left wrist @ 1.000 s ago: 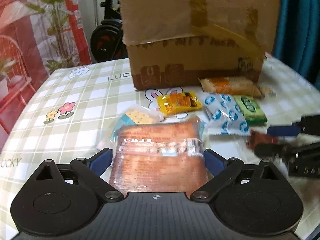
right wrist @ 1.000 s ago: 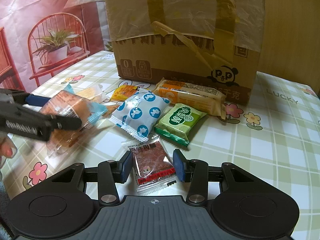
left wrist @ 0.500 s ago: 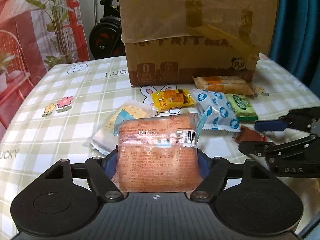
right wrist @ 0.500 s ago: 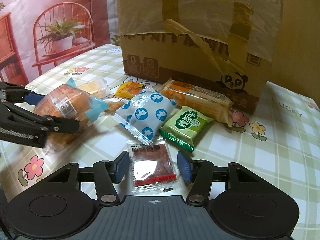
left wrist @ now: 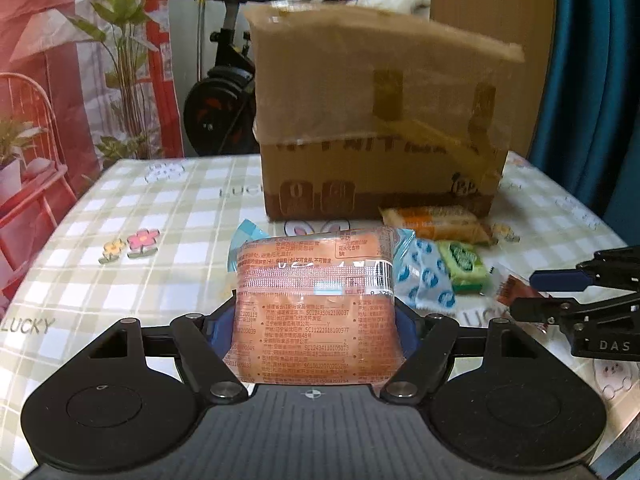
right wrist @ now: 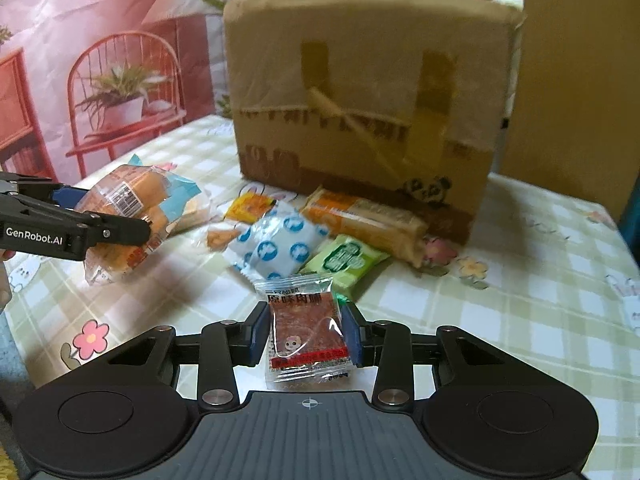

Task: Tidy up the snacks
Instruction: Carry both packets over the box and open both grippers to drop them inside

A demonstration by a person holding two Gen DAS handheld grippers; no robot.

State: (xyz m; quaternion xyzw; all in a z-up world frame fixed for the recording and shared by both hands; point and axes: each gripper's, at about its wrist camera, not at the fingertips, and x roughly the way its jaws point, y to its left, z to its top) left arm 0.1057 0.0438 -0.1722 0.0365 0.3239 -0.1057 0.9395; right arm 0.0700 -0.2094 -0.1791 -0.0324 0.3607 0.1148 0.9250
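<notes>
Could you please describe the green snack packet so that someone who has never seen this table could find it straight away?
Start at the big taped cardboard box at the back of the checked table. Several packets lie in front of it; the green snack packet lies flat just in front of the long orange packet, beside the white packet with blue circles. It is the only green one there.

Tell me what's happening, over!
Left gripper shut on orange bread packet. Right gripper shut on red jerky packet. Cardboard box ahead, flap closed.
</notes>
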